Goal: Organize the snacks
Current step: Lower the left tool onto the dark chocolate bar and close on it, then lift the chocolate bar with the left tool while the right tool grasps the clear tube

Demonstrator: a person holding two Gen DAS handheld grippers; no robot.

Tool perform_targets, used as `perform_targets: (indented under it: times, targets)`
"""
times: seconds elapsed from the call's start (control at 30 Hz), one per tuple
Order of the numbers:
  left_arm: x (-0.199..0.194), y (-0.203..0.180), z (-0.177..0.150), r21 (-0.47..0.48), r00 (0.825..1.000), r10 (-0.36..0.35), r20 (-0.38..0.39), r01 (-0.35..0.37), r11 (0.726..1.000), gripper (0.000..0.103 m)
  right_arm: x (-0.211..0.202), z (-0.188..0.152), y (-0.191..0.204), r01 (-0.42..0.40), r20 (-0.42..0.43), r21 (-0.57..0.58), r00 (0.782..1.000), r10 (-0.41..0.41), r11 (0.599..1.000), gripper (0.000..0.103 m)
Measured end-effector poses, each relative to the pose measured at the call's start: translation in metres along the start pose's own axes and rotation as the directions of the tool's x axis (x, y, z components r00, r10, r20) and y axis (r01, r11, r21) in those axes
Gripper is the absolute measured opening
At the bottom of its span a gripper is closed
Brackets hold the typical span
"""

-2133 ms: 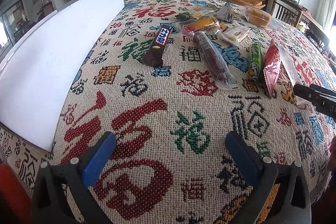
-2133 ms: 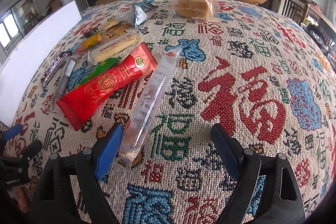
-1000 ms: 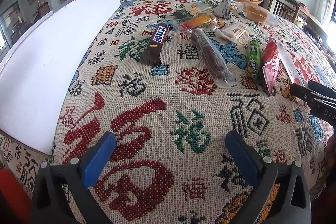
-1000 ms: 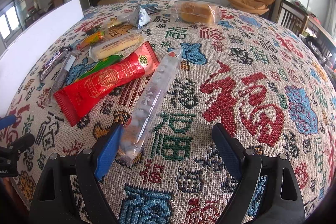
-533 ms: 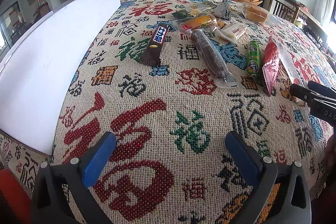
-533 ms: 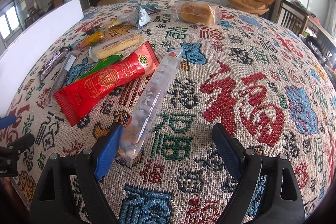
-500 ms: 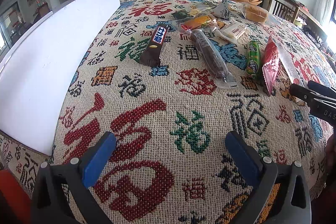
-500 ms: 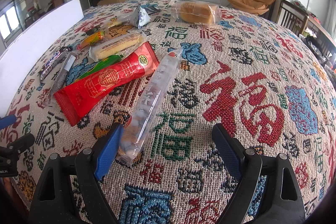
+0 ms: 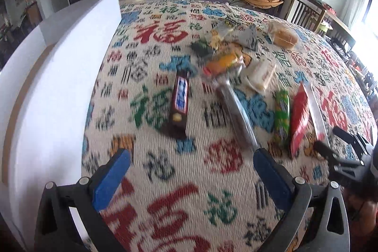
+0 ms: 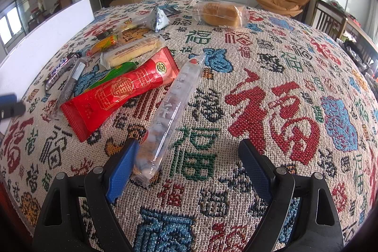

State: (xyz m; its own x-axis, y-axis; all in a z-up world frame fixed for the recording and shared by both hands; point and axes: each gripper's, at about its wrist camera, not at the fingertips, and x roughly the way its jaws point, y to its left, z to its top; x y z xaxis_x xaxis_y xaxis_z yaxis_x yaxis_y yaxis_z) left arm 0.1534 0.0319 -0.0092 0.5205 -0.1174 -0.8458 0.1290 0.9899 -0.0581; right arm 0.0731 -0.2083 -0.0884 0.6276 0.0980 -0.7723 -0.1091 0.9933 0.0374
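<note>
Several wrapped snacks lie on the patterned tablecloth (image 9: 179, 171). My left gripper (image 9: 189, 171) is open and empty, just short of a brown chocolate bar (image 9: 179, 103) and a long dark stick pack (image 9: 236, 110). A green pack (image 9: 282, 115) and a red pack (image 9: 300, 117) lie to their right. My right gripper (image 10: 186, 164) is open and empty; its left finger sits beside the near end of a long clear pack (image 10: 172, 110). The red pack (image 10: 120, 91), a bread pack (image 10: 219, 13) and a beige bar (image 10: 134, 51) lie beyond.
A long white board (image 9: 54, 77) runs along the table's left edge; it also shows in the right wrist view (image 10: 47, 39). The right gripper shows at the right of the left wrist view (image 9: 342, 152). Chairs (image 10: 330, 20) stand beyond the table's right side.
My left gripper has moved forward toward the chocolate bar and the dark stick pack; its view is blurred. My right gripper has barely moved. No snack has shifted.
</note>
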Motion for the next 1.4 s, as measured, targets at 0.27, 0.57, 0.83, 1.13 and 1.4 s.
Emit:
perform_targets:
  times: [0.27, 0.57, 0.83, 1.13, 1.4]
  targets:
    - [0.058, 0.005, 0.05, 0.078, 0.993, 0.048, -0.106, -0.04, 0.996, 0.075, 0.0, 0.0, 0.0, 0.0, 0.0, 0.0, 1.0, 0.0, 1.0, 0.089]
    - [0.077, 0.005, 0.053, 0.061, 0.99, 0.036, -0.139, -0.028, 0.998, 0.074, 0.0, 0.0, 0.0, -0.002, 0.0, 0.0, 1.0, 0.002, 1.0, 0.089]
    - [0.077, 0.003, 0.056, 0.068, 0.993, 0.025, -0.12, -0.017, 0.998, 0.056, 0.0, 0.0, 0.0, -0.002, 0.0, 0.0, 1.0, 0.002, 1.0, 0.089]
    - [0.064, 0.011, 0.049, 0.032, 0.995, -0.018, -0.097, 0.021, 0.999, 0.017, 0.0, 0.0, 0.0, -0.001, 0.0, -0.001, 1.0, 0.001, 1.0, 0.089]
    - [0.029, 0.013, 0.036, -0.003, 0.996, -0.081, -0.038, 0.081, 0.997, 0.017, 0.0, 0.0, 0.0, 0.0, 0.001, -0.002, 1.0, 0.0, 1.0, 0.089]
